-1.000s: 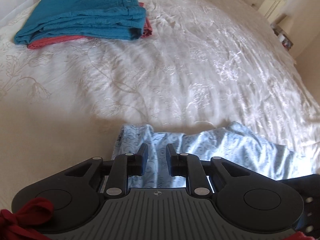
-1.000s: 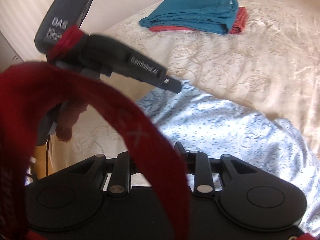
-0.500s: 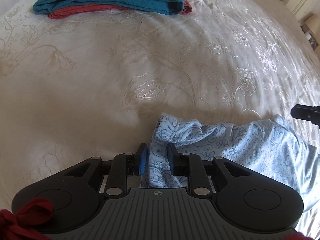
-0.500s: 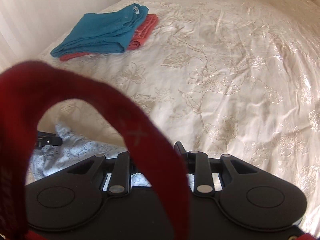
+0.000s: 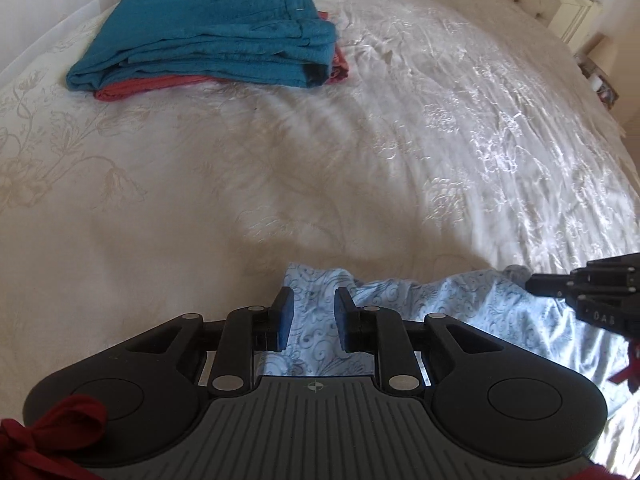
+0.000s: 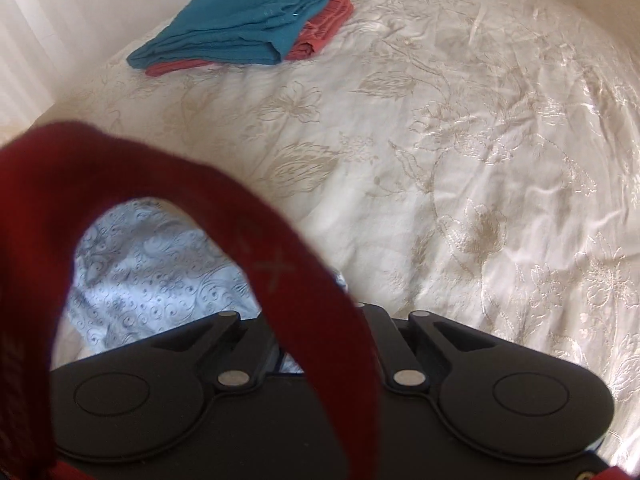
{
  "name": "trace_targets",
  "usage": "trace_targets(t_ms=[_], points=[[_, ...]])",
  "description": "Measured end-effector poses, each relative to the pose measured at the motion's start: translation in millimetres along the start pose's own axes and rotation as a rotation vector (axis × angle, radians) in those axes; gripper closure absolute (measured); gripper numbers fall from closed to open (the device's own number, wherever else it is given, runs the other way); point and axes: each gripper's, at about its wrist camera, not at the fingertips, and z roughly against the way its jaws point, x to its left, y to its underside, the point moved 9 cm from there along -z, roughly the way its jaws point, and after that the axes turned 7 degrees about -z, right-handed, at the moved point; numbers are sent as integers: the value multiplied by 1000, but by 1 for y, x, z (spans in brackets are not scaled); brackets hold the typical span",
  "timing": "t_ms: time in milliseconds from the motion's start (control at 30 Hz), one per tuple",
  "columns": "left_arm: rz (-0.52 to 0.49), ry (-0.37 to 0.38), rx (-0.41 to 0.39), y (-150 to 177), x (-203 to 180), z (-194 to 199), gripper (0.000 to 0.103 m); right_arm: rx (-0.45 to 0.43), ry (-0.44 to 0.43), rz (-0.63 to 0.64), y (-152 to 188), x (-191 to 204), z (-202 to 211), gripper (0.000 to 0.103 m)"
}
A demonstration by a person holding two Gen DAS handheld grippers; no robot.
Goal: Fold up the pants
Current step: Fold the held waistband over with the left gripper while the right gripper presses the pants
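1. Pants (image 5: pixel 440 304) bunched on bed (image 5: pixel 280 160), lower centre of frame.
2. Left claw (image 5: pixel 312 312) pinching fabric.
3. Right claw (image 5: pixel 531 282), lower right, just snapped together on pants edge; probably ready to lift and spread.

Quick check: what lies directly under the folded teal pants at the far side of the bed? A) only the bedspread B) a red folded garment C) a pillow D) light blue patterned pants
B: a red folded garment pokes out beneath the teal pants.

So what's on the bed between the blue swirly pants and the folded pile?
Nothing: just bare cream bedspread between the light blue pants and the folded teal pants, seen in both views.
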Motion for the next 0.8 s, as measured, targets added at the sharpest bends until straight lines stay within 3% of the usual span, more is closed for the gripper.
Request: trace_targets(t_ms=[267,367,733,800], points=[[-19,9,75,4,-13,-45,82,59,-17,34,30,15,-2,96],[-10,8,113,19,-9,-53,82,58,-15,22,26,14,-6,88],[1,22,117,25,-6,-50,82,41,1,-12,-1,4,-20,79],[3,23,116,25,-6,-50,82,49,-7,-35,-4,-1,-23,71]])
